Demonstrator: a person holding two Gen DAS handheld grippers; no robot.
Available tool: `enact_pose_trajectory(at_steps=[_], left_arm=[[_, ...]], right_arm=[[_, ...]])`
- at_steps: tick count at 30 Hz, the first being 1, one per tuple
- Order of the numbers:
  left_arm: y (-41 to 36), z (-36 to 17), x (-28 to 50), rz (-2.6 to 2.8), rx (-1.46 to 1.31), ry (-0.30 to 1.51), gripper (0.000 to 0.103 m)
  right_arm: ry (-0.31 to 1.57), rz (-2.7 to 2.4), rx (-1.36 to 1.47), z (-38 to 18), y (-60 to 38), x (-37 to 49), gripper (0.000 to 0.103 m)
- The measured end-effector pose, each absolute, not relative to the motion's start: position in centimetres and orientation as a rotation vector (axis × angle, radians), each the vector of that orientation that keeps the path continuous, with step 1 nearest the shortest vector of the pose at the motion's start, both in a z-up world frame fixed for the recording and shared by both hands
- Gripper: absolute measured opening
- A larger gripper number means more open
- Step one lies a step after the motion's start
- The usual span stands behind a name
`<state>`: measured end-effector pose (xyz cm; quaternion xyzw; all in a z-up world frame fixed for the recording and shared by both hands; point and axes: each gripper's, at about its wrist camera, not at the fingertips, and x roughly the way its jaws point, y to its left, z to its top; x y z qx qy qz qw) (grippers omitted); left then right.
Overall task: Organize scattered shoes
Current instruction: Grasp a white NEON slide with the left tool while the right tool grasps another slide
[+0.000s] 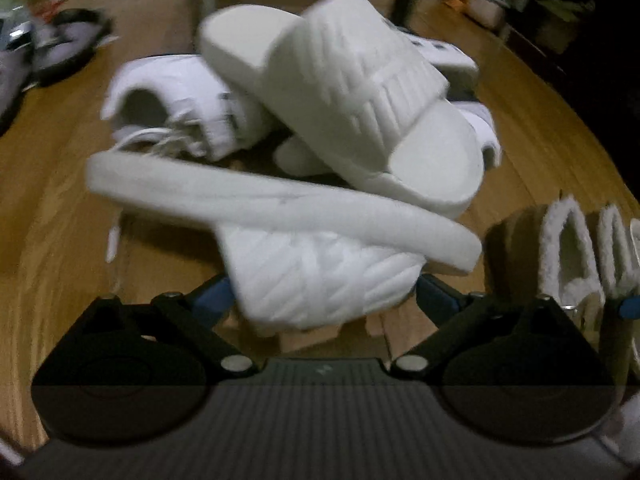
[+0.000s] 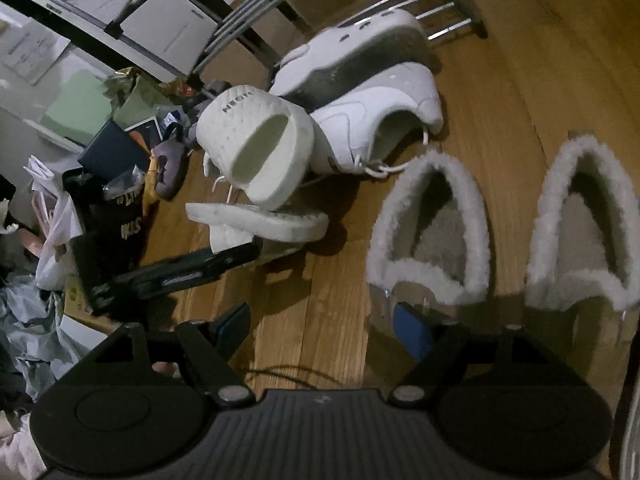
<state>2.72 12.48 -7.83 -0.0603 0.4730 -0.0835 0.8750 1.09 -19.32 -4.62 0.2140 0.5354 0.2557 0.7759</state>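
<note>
The left gripper (image 1: 320, 300), wide open and holding nothing, is just in front of the overturned white slide (image 1: 280, 216) on the wooden floor (image 1: 52, 232), whose long axis lies crosswise, while the right gripper (image 2: 324, 332), also open and empty, is farther away.

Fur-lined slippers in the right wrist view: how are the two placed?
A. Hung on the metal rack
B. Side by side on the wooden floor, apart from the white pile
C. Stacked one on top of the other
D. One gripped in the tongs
B: the two fur-lined slippers sit next to each other on the wooden floor, clear of the pile of white slides and sneakers.
</note>
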Motion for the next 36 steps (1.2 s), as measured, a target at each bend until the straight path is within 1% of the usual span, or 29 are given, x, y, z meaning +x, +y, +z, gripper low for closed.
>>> enact_pose_trajectory(at_steps=[2, 6, 7, 9, 12, 15, 17, 19, 21, 22, 24, 26, 28, 31, 33, 36], left_arm=[[12.3, -7.4, 2.6, -0.155, -0.17, 0.988, 0.088], [12.2, -6.3, 1.4, -0.141, -0.257, 0.961, 0.087], [12.2, -6.0, 1.3, -0.135, -0.269, 0.975, 0.086], [12.1, -5.7, 0.8, -0.085, -0.312, 1.082, 0.086], [12.5, -4.6, -1.4, -0.05, -0.368, 1.097, 0.086], [12.8, -2.8, -3.7, 0.02, -0.369, 1.131, 0.086], [13.1, -2.0, -4.6, 0.063, -0.375, 1.176, 0.088], [13.5, -2.1, -4.8, 0.092, -0.393, 1.205, 0.089], [14.3, -3.6, -4.0, 0.131, -0.412, 1.238, 0.09], [14.5, -4.2, -3.7, 0.145, -0.42, 1.25, 0.094], [15.1, -6.3, -2.5, 0.136, -0.476, 1.307, 0.094], [15.2, -7.0, -1.3, 0.093, -0.493, 1.386, 0.093], [15.2, -5.8, -0.6, 0.083, -0.428, 1.362, 0.095], [15.1, -4.1, -0.2, 0.097, -0.251, 1.365, 0.1], [15.3, -3.2, -0.6, 0.13, -0.168, 1.354, 0.1], [16.7, -2.1, -2.0, 0.149, -0.226, 1.31, 0.1]], right_arm=[[1.171, 0.55, 0.453, -5.0, -19.3, 1.1, 0.08], [1.198, 0.524, 0.453, -6.1, -19.4, 1.3, 0.08], [1.203, 0.522, 0.455, -6.3, -19.4, 1.3, 0.08], [1.203, 0.525, 0.449, -6.2, -19.2, 1.1, 0.08], [1.2, 0.539, 0.443, -5.9, -19.1, 0.9, 0.08], [1.202, 0.56, 0.43, -5.6, -18.7, 0.9, 0.08], [1.204, 0.574, 0.417, -5.5, -18.3, 0.9, 0.08], [1.207, 0.591, 0.409, -5.5, -17.8, 0.9, 0.08], [1.21, 0.611, 0.404, -5.6, -17.2, 0.9, 0.08], [1.212, 0.618, 0.4, -5.7, -16.9, 0.9, 0.08], [1.212, 0.633, 0.376, -5.9, -16.1, 0.9, 0.08], [1.194, 0.648, 0.316, -5.8, -15.1, 0.4, 0.079], [1.17, 0.663, 0.253, -5.5, -14.2, -0.1, 0.079], [1.154, 0.722, 0.221, -5.4, -12.7, -0.6, 0.079], [1.158, 0.751, 0.228, -5.6, -12.0, -0.4, 0.079], [1.149, 0.791, 0.205, -5.7, -10.6, -0.1, 0.079]])
